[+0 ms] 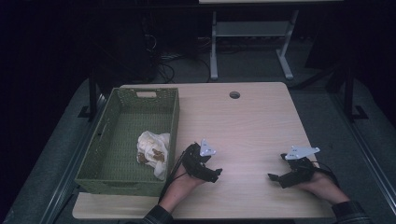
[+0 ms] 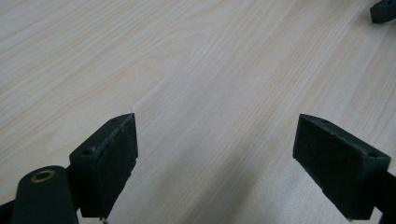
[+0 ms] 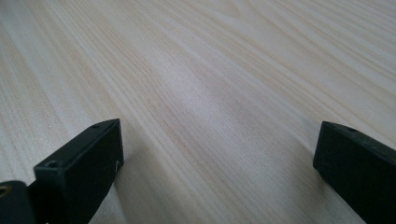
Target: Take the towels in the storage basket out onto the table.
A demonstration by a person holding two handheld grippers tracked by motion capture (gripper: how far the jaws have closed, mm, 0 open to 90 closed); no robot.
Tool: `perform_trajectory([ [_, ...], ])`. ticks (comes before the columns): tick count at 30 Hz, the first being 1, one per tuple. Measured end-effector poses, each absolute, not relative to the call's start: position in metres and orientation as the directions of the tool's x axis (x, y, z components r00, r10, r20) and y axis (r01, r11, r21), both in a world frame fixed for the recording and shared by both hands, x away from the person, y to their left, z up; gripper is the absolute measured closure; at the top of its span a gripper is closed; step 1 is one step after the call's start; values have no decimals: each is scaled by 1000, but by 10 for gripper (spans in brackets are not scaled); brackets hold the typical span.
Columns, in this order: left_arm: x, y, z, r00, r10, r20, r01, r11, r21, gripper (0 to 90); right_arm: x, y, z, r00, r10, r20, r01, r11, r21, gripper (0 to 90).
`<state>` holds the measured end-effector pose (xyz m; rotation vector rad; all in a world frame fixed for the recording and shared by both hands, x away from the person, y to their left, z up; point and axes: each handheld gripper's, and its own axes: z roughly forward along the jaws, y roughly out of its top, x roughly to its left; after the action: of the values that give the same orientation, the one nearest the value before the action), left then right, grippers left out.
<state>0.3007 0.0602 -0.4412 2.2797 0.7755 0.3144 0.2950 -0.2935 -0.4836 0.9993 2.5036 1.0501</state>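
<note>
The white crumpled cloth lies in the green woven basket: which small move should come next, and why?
Probably swing the left gripper toward the white crumpled cloth in the green woven basket. Both grippers rest open on the pale wooden table, holding nothing, and the left one is nearest the cloth.

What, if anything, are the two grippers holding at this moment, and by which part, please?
Nothing is held. The left gripper and the right gripper both have their jaws apart over the bare table.
</note>
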Motion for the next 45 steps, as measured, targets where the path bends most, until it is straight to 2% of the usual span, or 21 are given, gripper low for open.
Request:
perform_trajectory([
  [12, 303, 62, -430, 783, 621, -25, 455, -546, 703, 134, 295, -294, -484, -736, 676, 34, 498, 507, 703, 11],
  [24, 306, 60, -418, 804, 593, -49, 445, -545, 710, 133, 295, -294, -484, -738, 674, 34, 497, 508, 703, 11],
  [45, 321, 60, -393, 817, 575, -46, 421, -539, 729, 133, 295, -294, -484, -738, 674, 33, 496, 508, 704, 11],
])
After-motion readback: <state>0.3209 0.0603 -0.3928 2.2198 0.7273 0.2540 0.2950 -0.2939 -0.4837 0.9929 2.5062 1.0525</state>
